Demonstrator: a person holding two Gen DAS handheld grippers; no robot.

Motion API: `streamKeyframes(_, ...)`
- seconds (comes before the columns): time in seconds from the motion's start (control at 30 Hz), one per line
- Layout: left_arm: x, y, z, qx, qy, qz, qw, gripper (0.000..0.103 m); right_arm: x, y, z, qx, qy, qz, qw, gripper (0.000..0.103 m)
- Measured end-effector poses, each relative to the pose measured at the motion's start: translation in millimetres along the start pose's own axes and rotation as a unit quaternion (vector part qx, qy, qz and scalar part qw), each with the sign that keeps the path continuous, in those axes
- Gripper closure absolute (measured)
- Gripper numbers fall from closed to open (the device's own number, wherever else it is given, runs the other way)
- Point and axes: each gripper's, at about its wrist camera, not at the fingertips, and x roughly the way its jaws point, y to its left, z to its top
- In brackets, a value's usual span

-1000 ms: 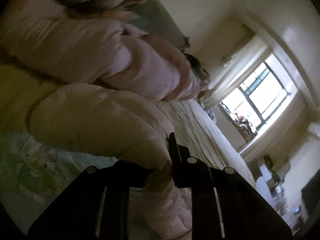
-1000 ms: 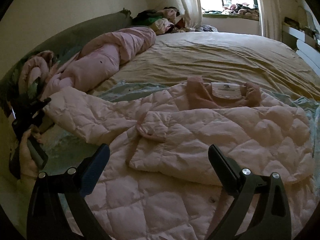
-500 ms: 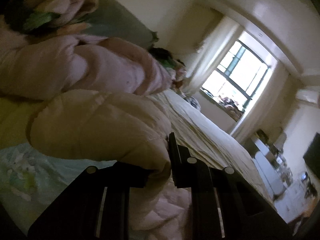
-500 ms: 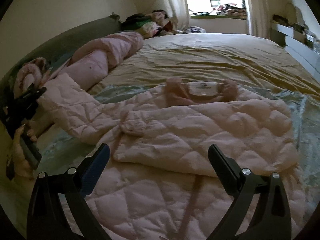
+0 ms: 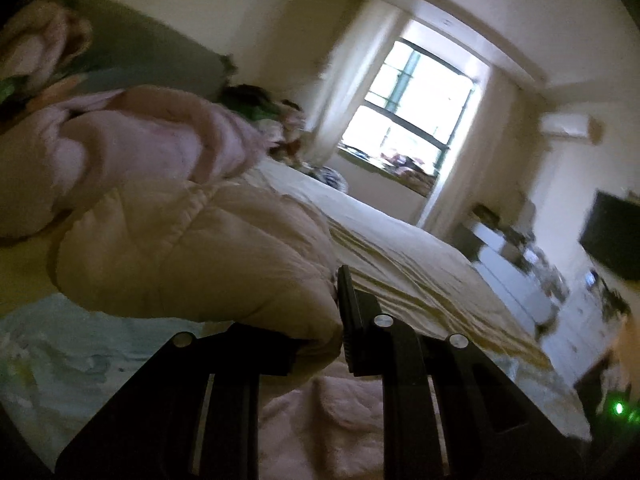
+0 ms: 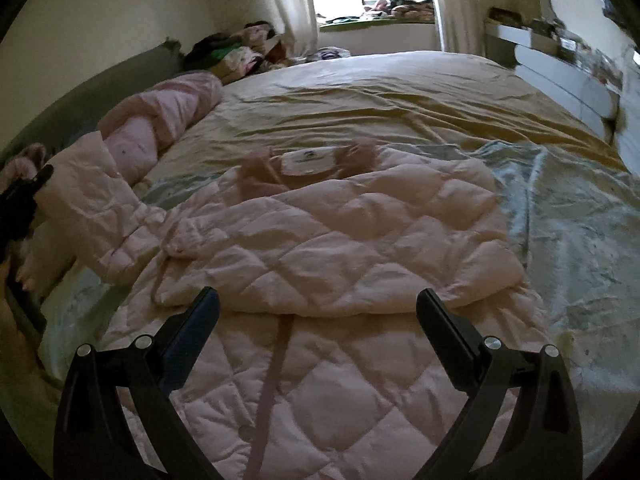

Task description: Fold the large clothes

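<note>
Lifted higher than a second ago, the quilted sleeve (image 6: 90, 204) now rises off the yellow bed (image 6: 360, 92) at the left. Most of the pink quilted coat (image 6: 340, 248) lies flat on the bed, its other sleeve folded across the chest; its hem is cut off below. The left gripper (image 5: 340, 312) is clamped on the sleeve cuff, one finger hidden under fabric. The right gripper (image 6: 318, 316) hangs spread wide above the coat, empty.

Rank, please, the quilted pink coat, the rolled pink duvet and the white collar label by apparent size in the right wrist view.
1. quilted pink coat, by far the largest, though nearest the camera.
2. rolled pink duvet, smaller, and lying farther back.
3. white collar label, clearly smallest.
</note>
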Motion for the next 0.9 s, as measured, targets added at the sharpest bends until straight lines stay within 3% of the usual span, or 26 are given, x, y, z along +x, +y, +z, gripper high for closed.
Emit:
streamKeyframes(0.17,6,-50,-16,0.057,0.022,-0.054,0.9966,0.093,-6,-11,-2,0.011,-0.006,0.004,1.000,0.005)
streamKeyframes(0.3,14,-92,-40,0.109,0.049,-0.096,0.9882,0.093,-10,-22,-4,0.025,-0.010,0.002,1.000,0.005)
streamKeyframes(0.57,48,-148,-109,0.202,0.135,-0.134,0.9608,0.093,-25,-63,-8,0.061,-0.022,-0.019,0.998,0.005)
streamKeyframes(0.73,55,-169,-149,0.266,0.174,-0.139,0.9379,0.092,-35,-90,-13,0.085,-0.029,-0.040,0.995,0.005)
streamKeyframes(0.9,67,-184,-208,0.340,0.233,-0.151,0.8984,0.086,-36,-111,-23,0.102,-0.018,-0.056,0.993,0.005)
